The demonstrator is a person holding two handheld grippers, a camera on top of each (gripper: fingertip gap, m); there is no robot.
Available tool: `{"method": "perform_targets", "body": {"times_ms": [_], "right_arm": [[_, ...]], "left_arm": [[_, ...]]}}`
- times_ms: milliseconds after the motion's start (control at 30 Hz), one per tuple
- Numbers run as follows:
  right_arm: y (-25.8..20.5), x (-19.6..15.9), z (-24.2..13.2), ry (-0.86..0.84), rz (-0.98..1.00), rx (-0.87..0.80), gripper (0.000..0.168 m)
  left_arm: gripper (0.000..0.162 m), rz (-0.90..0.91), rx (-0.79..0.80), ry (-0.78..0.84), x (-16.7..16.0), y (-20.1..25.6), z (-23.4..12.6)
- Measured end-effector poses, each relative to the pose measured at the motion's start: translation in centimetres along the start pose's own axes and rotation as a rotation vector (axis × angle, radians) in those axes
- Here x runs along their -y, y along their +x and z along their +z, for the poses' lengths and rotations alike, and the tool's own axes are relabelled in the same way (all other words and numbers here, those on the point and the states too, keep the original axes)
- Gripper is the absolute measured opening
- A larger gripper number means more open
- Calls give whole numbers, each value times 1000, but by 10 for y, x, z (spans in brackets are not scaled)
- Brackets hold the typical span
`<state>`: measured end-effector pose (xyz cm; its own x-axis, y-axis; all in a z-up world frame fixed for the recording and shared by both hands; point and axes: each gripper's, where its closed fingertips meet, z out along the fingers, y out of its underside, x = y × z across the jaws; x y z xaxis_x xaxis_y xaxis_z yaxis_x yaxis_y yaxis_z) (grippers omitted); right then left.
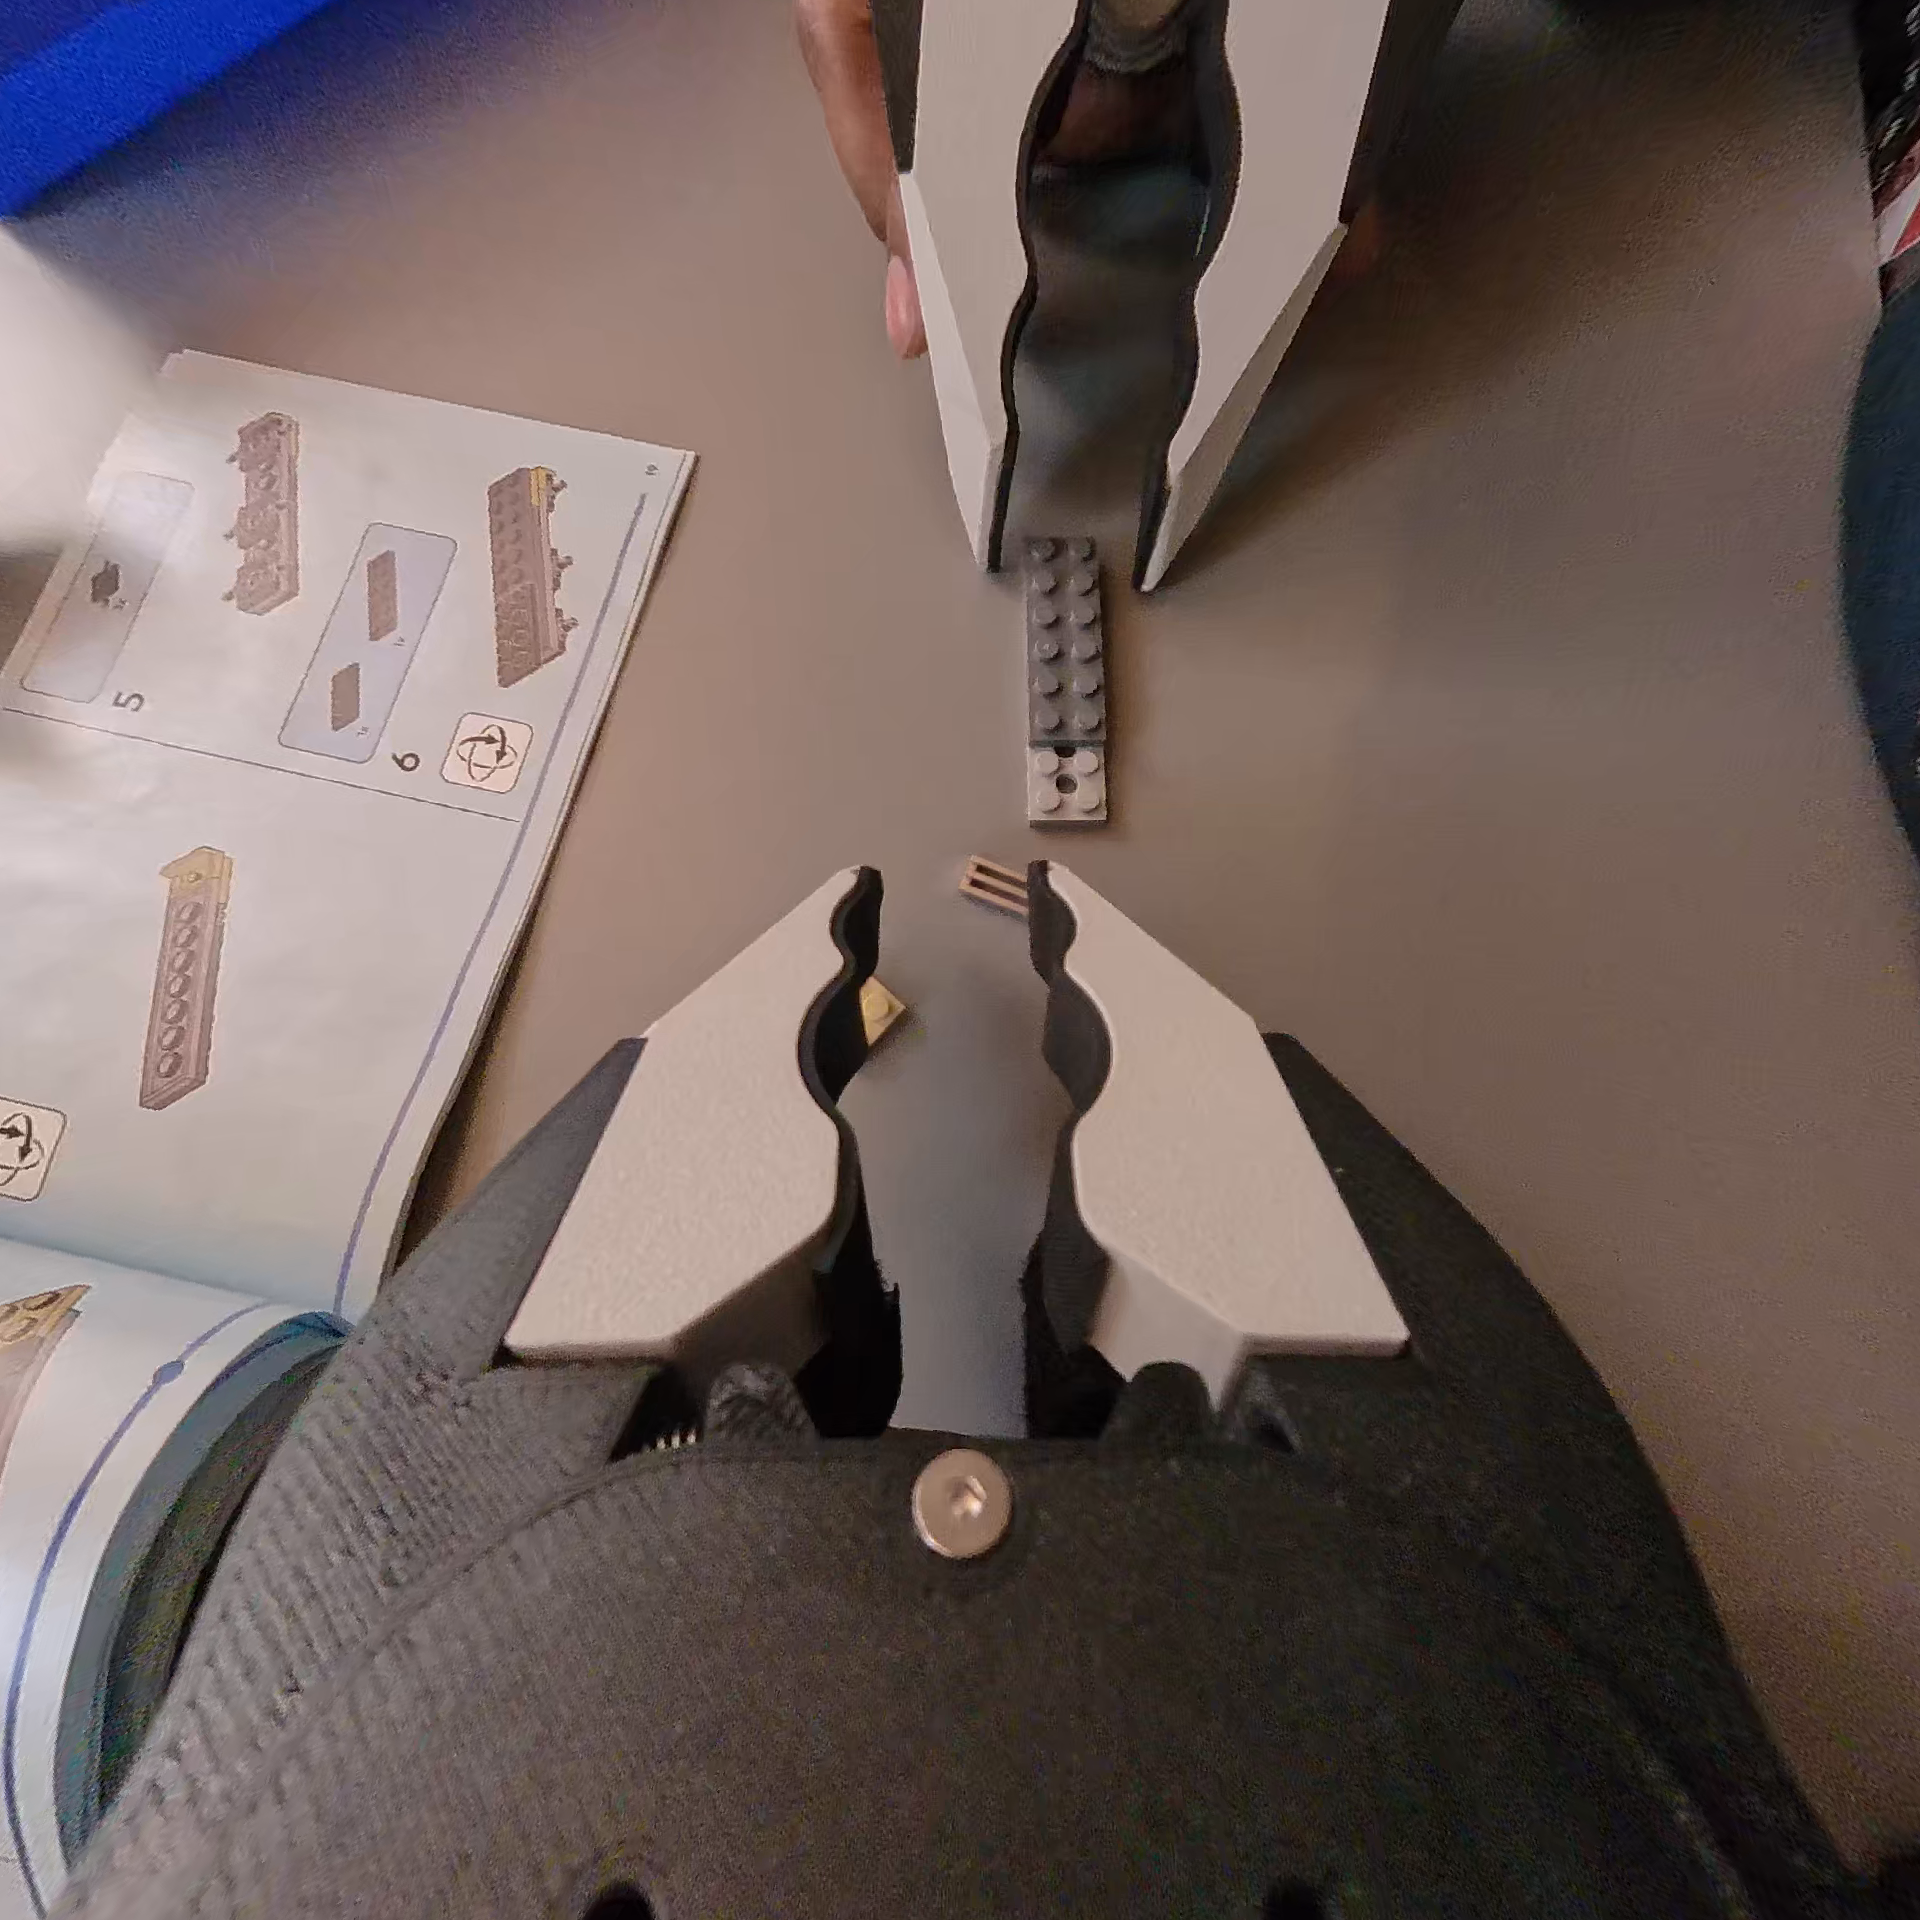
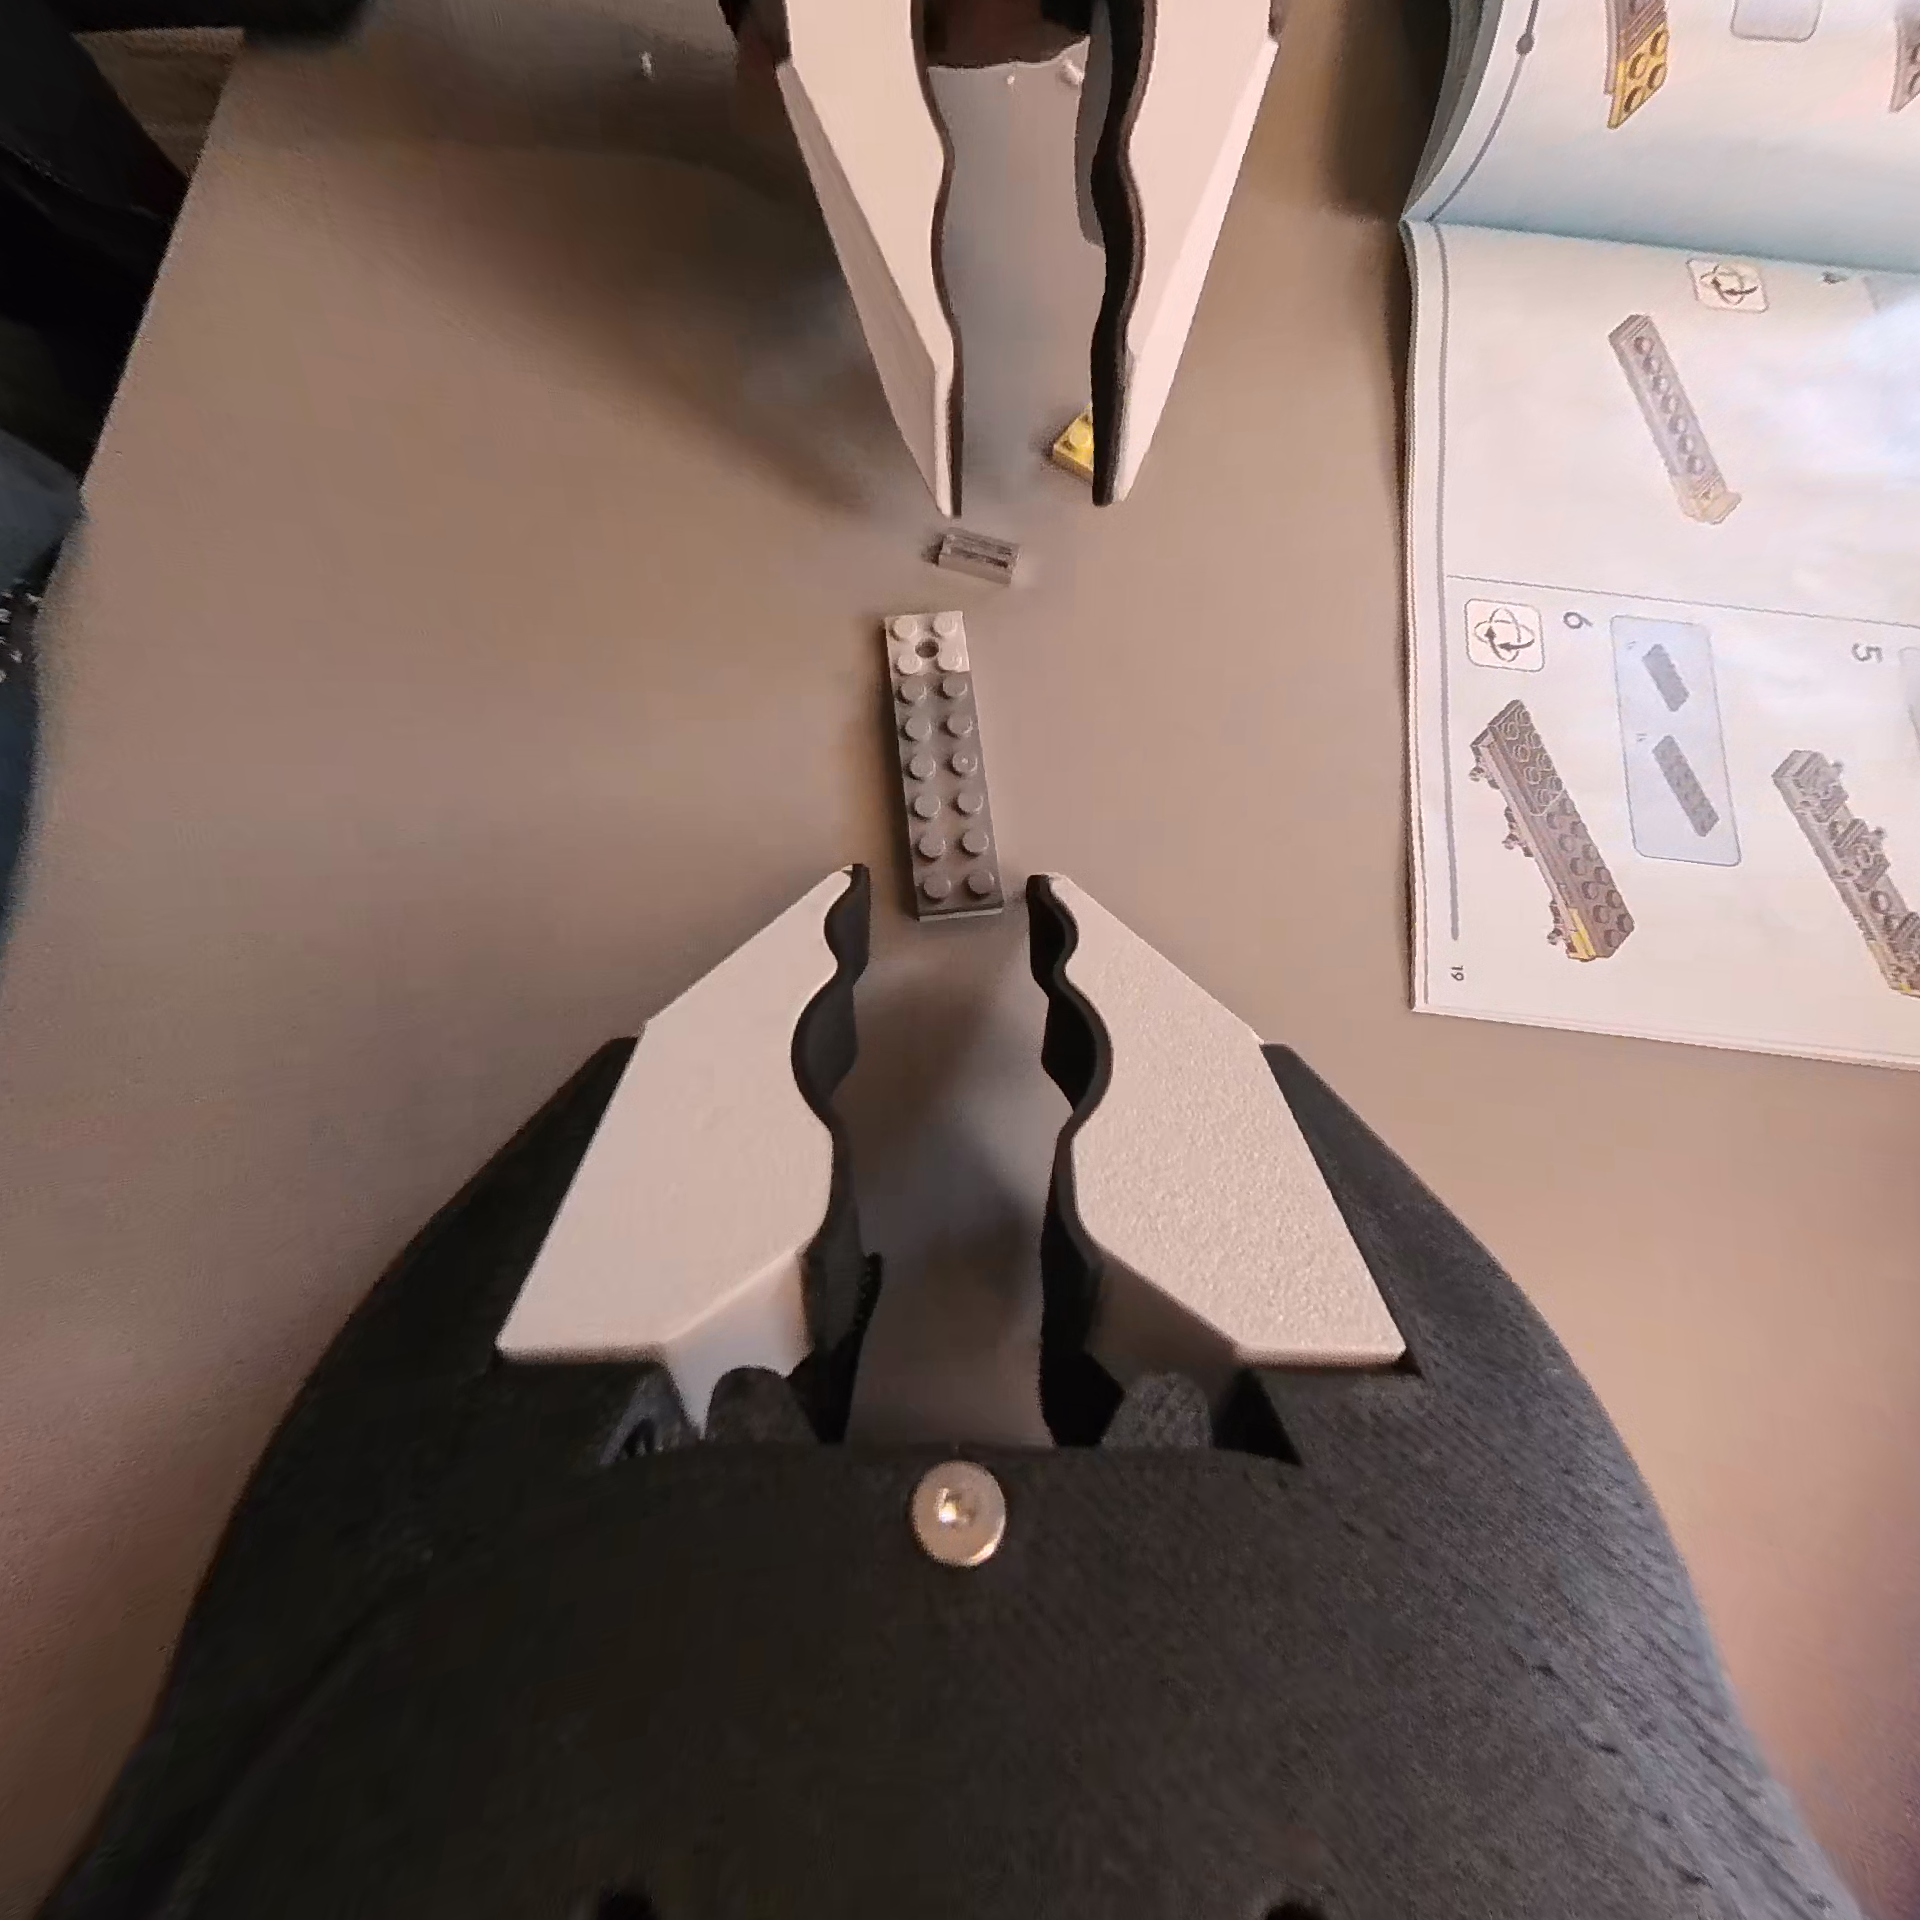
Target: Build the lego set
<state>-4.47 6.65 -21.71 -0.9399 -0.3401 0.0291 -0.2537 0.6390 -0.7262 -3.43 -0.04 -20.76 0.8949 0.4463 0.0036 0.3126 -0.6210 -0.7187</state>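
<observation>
A long grey studded plate (image 1: 1066,675) with a lighter end lies flat on the brown table between the two grippers; it also shows in the right wrist view (image 2: 945,769). My left gripper (image 1: 954,883) is open and empty, with a small ribbed grille piece (image 1: 995,886) by its right fingertip and a small yellow piece (image 1: 883,1013) under its left finger. My right gripper (image 2: 945,894) is open and empty, its tips at the plate's near end. The grille piece (image 2: 975,551) and the yellow piece (image 2: 1075,457) show near the far gripper.
An open instruction booklet (image 1: 291,748) lies on the table left of my left gripper; in the right wrist view the booklet (image 2: 1662,623) is at the right. A blue thing (image 1: 104,83) sits at the far left corner. A person's fingers (image 1: 883,239) hold the right gripper. The left gripper's tips are roughly 8 cm from the right gripper's. The right tips stand about 25 cm off the blue thing (image 1: 104,83).
</observation>
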Motion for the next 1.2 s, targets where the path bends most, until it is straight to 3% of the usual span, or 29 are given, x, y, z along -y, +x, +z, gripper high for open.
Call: {"method": "perform_targets", "body": {"times_ms": [467,967,1200], "right_arm": [[4,-1,-1,0,39,-9,19],[3,0,-3,14,42,6,19],[4,0,-3,20,54,5,27]], "left_arm": [[28,4,-14,-15,-1,2,4],[28,-19,3,37,7,5,-3],[28,-26,12,40,7,3,-4]]}}
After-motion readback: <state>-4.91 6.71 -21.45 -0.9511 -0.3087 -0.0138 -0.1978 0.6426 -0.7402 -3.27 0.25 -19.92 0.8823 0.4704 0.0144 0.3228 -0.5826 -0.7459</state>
